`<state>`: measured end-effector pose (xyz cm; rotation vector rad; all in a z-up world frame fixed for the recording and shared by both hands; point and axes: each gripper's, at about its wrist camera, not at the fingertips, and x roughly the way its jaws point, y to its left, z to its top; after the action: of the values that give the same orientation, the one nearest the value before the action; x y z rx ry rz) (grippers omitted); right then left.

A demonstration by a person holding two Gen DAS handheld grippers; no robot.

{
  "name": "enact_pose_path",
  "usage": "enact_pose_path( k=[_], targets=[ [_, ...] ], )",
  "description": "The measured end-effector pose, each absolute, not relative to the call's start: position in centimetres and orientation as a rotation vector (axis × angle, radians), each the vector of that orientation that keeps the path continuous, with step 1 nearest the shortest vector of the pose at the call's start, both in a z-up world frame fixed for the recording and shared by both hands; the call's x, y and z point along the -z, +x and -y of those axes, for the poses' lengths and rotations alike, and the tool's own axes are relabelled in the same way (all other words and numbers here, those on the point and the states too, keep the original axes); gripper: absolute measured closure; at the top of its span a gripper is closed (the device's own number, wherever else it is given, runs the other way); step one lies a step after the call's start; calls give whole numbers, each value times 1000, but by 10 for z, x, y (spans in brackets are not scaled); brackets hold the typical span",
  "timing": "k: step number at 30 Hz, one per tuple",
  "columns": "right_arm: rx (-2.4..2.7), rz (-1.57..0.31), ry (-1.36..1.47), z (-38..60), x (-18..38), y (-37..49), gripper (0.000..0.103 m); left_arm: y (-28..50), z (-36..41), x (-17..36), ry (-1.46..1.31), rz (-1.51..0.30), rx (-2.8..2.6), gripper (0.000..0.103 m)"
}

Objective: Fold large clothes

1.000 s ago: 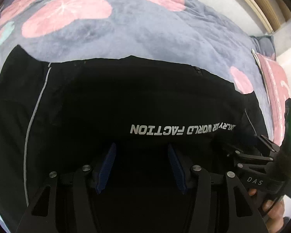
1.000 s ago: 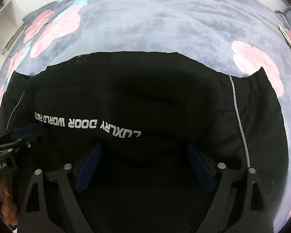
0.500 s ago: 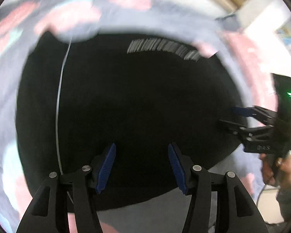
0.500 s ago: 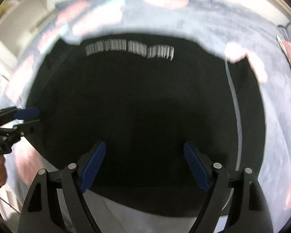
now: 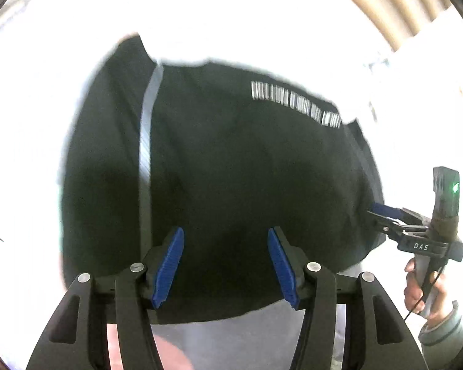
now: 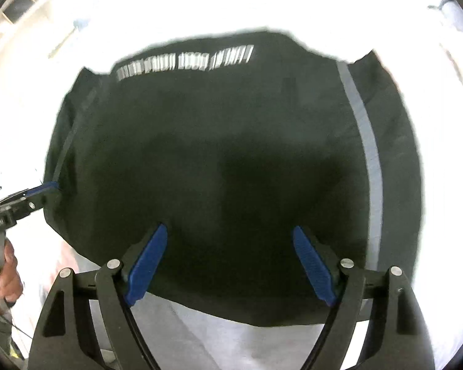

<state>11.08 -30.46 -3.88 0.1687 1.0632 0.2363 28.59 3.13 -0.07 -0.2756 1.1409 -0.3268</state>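
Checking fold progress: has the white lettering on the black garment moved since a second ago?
Yes. The white lettering now sits at the black garment far edge, away from the left claw.

White lettering [image 5: 296, 104] on the black garment [image 5: 231, 185] smears into illegible bars in both wrist views. Overexposure bleaches the bedding [image 6: 293, 6] around the garment to blank white. The frame's lower edge crops both pairs of tongs, and the right tongs' [image 5: 382, 211] tips sit against dark cloth, their grip unreadable.
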Motion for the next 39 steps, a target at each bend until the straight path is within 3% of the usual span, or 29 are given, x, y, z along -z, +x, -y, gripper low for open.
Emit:
enact_pose_path(
  k=[3, 9, 13, 21, 24, 27, 30, 32, 37, 39],
  targets=[
    [-178, -1012, 206, 348, 23, 119, 13, 297, -75, -19, -334, -1090, 289, 45],
    [-74, -1003, 364, 423, 34, 155, 13, 336, -139, 2, -463, -1127, 204, 45],
    [-90, -1027, 543, 434, 66, 176, 13, 347, -155, 35, -538, -1165, 159, 45],
    [-114, -1124, 573, 432, 119, 194, 13, 366, -138, 101, -753, -1272, 321, 44],
    [-170, -1159, 668, 431, 145, 203, 8, 369, -131, 122, -800, -1300, 328, 32],
    [-210, -1162, 716, 426, 157, 209, 5, 369, -129, 132, -845, -1290, 326, 28],
    [-267, -1159, 732, 418, 164, 215, 5, 366, -127, 131, -839, -1268, 341, 30],
    [-327, -1139, 720, 415, 161, 215, 16, 362, -123, 122, -824, -1244, 387, 48],
    [-395, -1146, 652, 406, 162, 219, 19, 364, -122, 122, -821, -1260, 403, 48],
    [-418, -1162, 707, 409, 168, 222, 12, 374, -118, 133, -880, -1282, 403, 41]
  ],
)
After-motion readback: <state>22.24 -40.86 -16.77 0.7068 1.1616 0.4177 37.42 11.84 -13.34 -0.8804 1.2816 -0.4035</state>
